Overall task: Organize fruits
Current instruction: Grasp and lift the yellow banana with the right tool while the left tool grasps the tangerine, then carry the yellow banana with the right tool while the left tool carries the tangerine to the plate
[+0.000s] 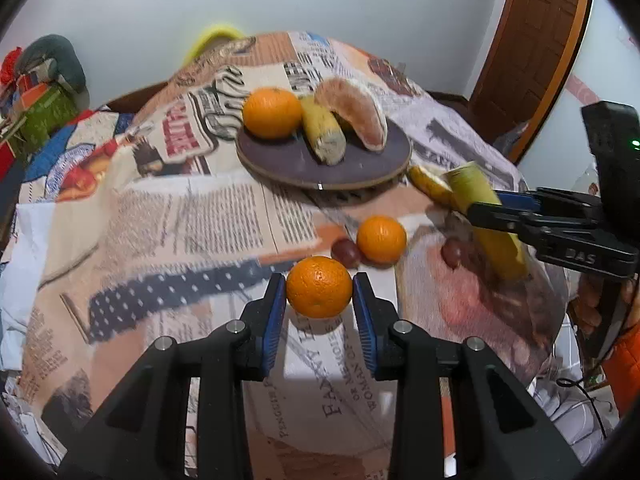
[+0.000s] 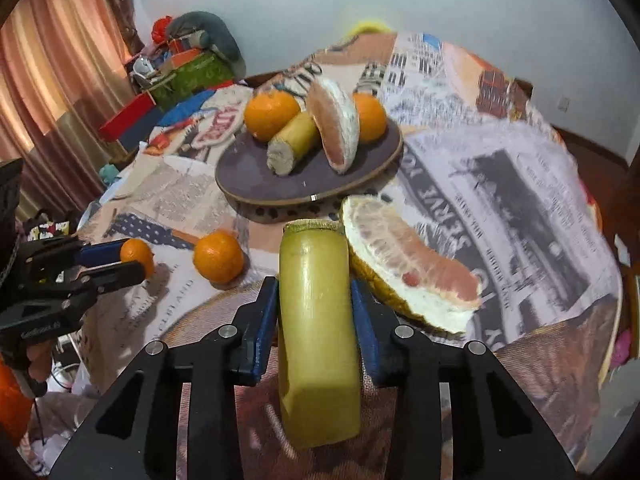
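Observation:
My left gripper (image 1: 319, 292) is shut on an orange (image 1: 319, 286), held just above the newspaper-print cloth. My right gripper (image 2: 314, 304) is shut on a yellow-green sugarcane piece (image 2: 316, 328); it also shows in the left wrist view (image 1: 486, 216). A dark round plate (image 1: 288, 160) holds an orange (image 1: 272, 112), a sugarcane piece (image 1: 324, 134) and a pomelo wedge (image 1: 354, 112). In the right wrist view the plate (image 2: 256, 178) shows two oranges. Another orange (image 1: 381, 239) lies on the cloth with grapes (image 1: 346, 251). A pomelo wedge (image 2: 412, 268) lies right of my right gripper.
The round table is covered by a printed cloth (image 1: 200, 216). Boxes and clutter (image 2: 180, 68) stand at the far left by a curtain (image 2: 48, 80). A wooden door (image 1: 532, 44) is at the back right. The plate sits on a spotted stand (image 2: 288, 212).

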